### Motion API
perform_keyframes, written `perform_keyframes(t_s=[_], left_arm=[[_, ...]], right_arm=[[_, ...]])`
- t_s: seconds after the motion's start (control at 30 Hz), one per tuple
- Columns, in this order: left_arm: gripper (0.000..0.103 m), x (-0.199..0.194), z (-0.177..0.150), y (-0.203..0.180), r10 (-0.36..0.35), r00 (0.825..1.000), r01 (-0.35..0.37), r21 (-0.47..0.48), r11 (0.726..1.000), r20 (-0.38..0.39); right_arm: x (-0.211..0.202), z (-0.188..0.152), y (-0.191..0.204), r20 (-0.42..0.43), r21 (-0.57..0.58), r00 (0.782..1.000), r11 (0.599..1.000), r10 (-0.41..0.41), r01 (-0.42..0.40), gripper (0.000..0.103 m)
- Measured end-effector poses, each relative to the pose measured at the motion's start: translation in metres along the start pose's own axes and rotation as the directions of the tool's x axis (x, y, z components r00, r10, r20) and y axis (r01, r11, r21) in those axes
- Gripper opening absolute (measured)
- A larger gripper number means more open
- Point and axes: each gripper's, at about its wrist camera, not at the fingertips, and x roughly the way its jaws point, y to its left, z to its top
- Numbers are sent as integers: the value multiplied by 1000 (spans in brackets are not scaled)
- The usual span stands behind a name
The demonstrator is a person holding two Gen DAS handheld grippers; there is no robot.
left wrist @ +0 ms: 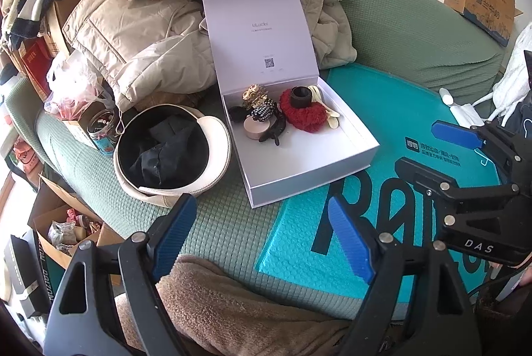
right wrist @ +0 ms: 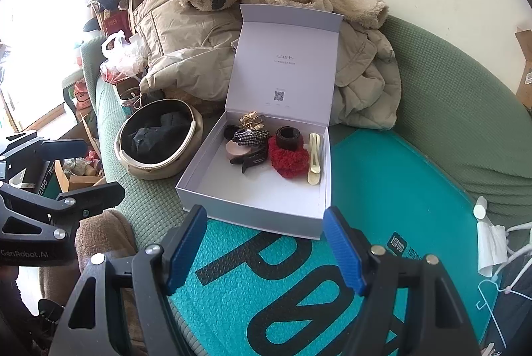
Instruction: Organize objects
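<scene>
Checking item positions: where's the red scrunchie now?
Inside the open white box, right of centre in both views, under the dark band and left of the cream clips.

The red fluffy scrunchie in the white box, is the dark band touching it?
Touching. In the right wrist view the dark band sits on the back edge of the red fluffy scrunchie, overlapping it with no gap. The left wrist view shows the same.

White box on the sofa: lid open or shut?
Open. The white box's lid stands upright behind it, and hair accessories lie exposed inside.
</scene>
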Motion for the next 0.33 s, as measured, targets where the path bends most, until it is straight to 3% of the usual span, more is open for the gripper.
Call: perform_keyframes(t_s=[0.33], left_arm=[[81,6,-8,-1,-21,1000,21,-11,1000,-11]], right_arm=[[-2,-9,-1,-23,2,1000,1000,-15,15,73]])
